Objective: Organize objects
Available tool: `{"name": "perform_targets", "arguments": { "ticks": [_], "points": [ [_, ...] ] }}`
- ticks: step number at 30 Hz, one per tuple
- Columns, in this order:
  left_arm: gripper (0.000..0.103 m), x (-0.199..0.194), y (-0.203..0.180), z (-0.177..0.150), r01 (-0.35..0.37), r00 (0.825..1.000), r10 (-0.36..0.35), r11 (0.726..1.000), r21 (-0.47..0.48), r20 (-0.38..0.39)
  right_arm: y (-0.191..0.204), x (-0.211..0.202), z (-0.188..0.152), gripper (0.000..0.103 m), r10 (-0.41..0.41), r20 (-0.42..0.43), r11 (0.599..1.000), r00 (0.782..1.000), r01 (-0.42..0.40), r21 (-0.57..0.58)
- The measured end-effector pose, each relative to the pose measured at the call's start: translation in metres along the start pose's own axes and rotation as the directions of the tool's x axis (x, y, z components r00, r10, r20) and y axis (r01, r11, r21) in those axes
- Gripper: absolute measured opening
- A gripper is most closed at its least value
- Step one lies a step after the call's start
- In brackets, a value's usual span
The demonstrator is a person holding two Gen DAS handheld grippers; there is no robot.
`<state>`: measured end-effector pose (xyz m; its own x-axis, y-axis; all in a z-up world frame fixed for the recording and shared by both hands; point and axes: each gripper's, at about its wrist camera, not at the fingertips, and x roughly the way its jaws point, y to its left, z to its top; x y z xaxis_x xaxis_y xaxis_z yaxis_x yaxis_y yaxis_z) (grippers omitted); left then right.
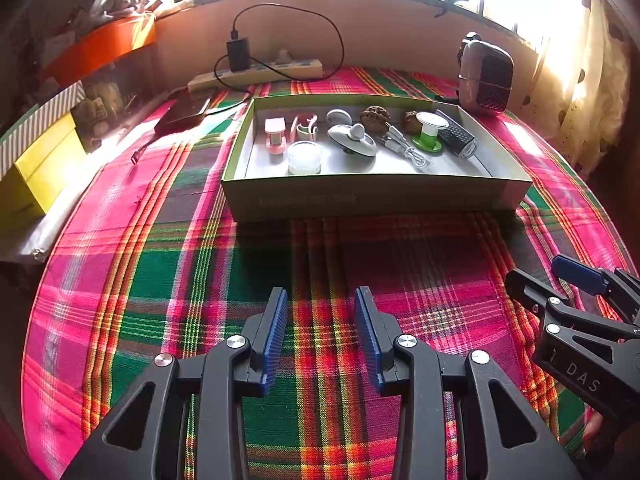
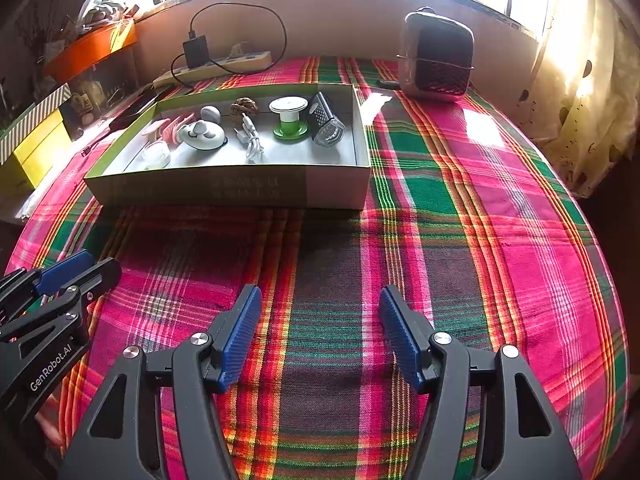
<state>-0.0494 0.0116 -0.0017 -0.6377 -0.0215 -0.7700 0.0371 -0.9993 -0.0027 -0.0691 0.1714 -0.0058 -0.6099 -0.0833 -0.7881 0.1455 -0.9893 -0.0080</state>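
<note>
A shallow green cardboard box (image 1: 372,196) (image 2: 224,190) lies on the plaid cloth. It holds a pink spool (image 1: 275,136), a clear glass cup (image 1: 305,157) (image 2: 156,155), a grey lid (image 1: 352,140) (image 2: 202,136), a white cable (image 1: 408,148) (image 2: 251,140), a green and white spool (image 1: 429,132) (image 2: 290,120), a black grater (image 1: 458,138) (image 2: 326,122) and walnuts (image 1: 375,117) (image 2: 245,106). My left gripper (image 1: 322,300) (image 2: 84,266) is open and empty, low over the cloth in front of the box. My right gripper (image 2: 320,300) (image 1: 540,272) is open and empty beside it.
A dark speaker-like device (image 1: 486,76) (image 2: 436,60) stands behind the box at the right. A power strip with a black charger (image 1: 256,70) (image 2: 216,64) lies along the wall. A yellow box (image 1: 36,168) and an orange tray (image 1: 100,46) stand at the left.
</note>
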Motion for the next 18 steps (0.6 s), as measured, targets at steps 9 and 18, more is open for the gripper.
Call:
{"name": "perform_targets", "arguments": {
  "ticks": [9,18],
  "points": [
    [0.033,0.0,0.0004,-0.0001,0.0,1.0,0.0,1.0,0.0,0.0,-0.0001,0.0001,0.0002,0.062,0.0,0.0,1.0,1.0,0.0,0.001],
    [0.033,-0.0001,0.0,0.0002,0.0,1.0,0.0,1.0,0.0,0.0,0.0002,0.0001,0.0004,0.062,0.0,0.0,1.0,1.0,0.0,0.0]
  ]
}}
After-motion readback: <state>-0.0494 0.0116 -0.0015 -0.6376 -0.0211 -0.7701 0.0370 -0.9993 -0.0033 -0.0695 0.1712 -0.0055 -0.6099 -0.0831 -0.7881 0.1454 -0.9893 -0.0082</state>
